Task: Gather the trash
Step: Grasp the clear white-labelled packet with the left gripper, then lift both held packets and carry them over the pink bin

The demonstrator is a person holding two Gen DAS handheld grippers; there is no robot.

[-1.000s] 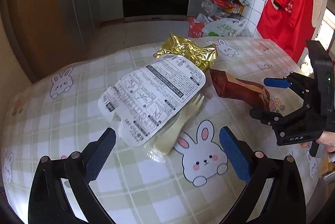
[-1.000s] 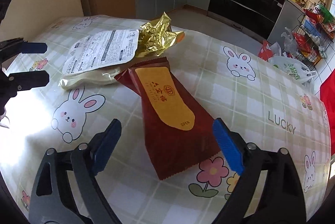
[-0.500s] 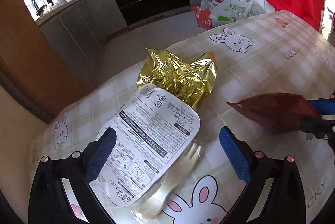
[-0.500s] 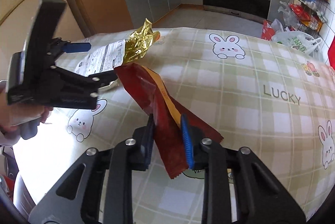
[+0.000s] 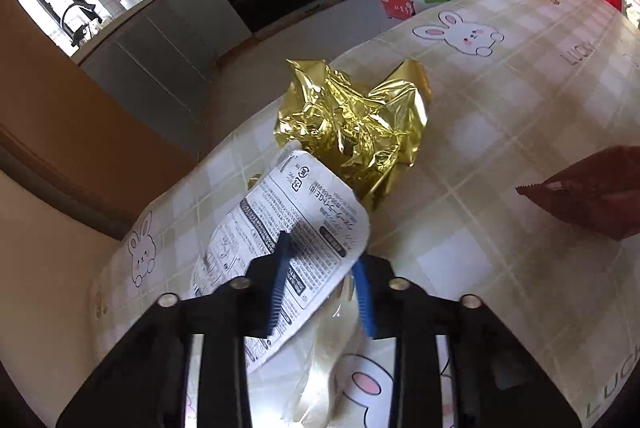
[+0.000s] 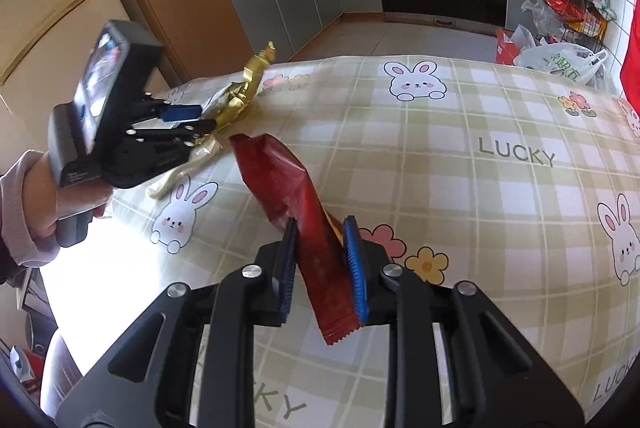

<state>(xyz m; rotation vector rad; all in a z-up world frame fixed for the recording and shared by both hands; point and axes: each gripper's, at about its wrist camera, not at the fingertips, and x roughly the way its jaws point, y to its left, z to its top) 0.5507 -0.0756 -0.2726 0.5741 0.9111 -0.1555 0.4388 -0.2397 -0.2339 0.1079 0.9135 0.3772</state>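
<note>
My left gripper (image 5: 322, 284) has just been closing, and its blue pads now pinch the white printed wrapper (image 5: 288, 236) between them, the sheet slanting up from seven o'clock toward one o'clock across the left wrist view. Under that sheet a pale, translucent plastic piece (image 5: 320, 368) hangs down toward six o'clock; I cannot tell exactly what it is. The crumpled gold foil bag (image 5: 352, 124) sits at twelve o'clock from my left fingertips, touching the wrapper's far edge and resting on the checked bunny tablecloth (image 5: 500, 132). My right gripper (image 6: 322, 264) is clamped on the dark red snack packet (image 6: 296, 212), both pads pressing its sides; the packet stands tilted, its top end leaning toward eleven o'clock and its crimped bottom edge poking out below the pads at six o'clock. In the left wrist view the tip of that red packet shows at three o'clock, clear of the cloth. From the right wrist view my left gripper appears at nine o'clock, held in my left hand (image 6: 60, 204) with a pale sleeve cuff around the wrist, and the gold foil sticks up beyond its fingers toward eleven o'clock. White plastic shopping bags (image 6: 560, 60) lie on the kitchen floor at two o'clock, beyond the table's far edge.
</note>
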